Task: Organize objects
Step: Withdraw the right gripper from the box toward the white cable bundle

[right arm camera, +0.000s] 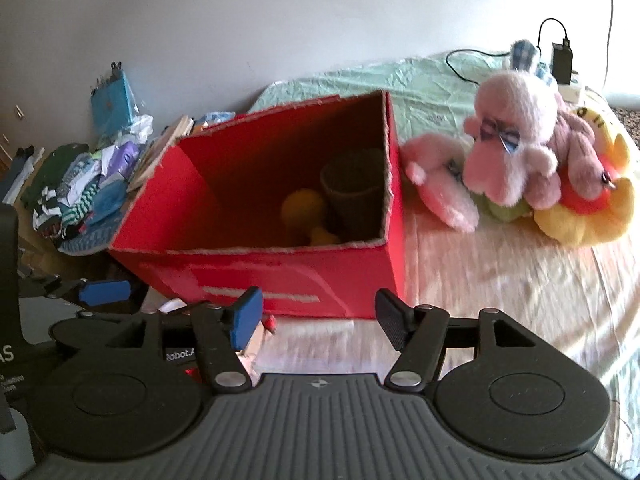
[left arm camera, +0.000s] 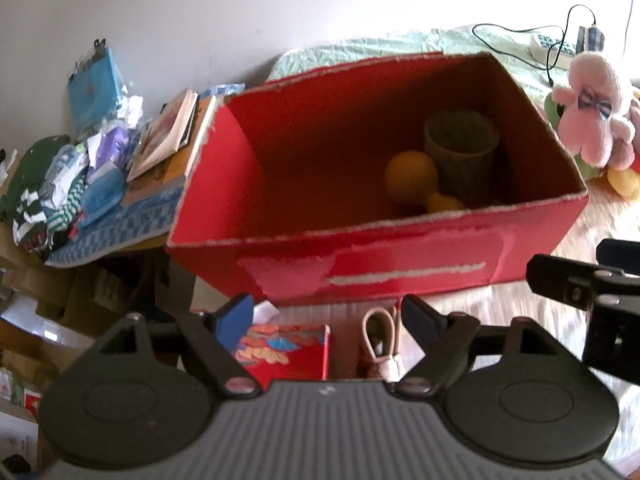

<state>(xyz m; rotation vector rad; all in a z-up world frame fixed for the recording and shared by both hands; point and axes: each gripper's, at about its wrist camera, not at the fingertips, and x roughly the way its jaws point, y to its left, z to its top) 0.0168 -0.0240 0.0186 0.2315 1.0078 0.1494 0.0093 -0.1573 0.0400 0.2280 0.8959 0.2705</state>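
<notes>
An open red cardboard box (left arm camera: 400, 272) stands on the bed; it also shows in the right wrist view (right arm camera: 280, 280). Inside it are a woven cup (left arm camera: 460, 152), a large yellow ball (left arm camera: 410, 178) and a smaller yellow ball (left arm camera: 444, 202). A pile of plush toys lies right of the box, with a pink plush (right arm camera: 508, 140) on top and a yellow plush (right arm camera: 584, 212) under it. My left gripper (left arm camera: 326, 320) is open and empty in front of the box, above a small red box (left arm camera: 288, 352) and a cord loop (left arm camera: 380, 336). My right gripper (right arm camera: 318, 318) is open and empty in front of the box.
A heap of clothes, books and a blue packet (left arm camera: 92, 88) lies left of the box. A charger and cables (right arm camera: 560, 62) sit at the far right of the bed. Cardboard boxes (left arm camera: 60, 300) stand on the floor at left. The white wall is behind.
</notes>
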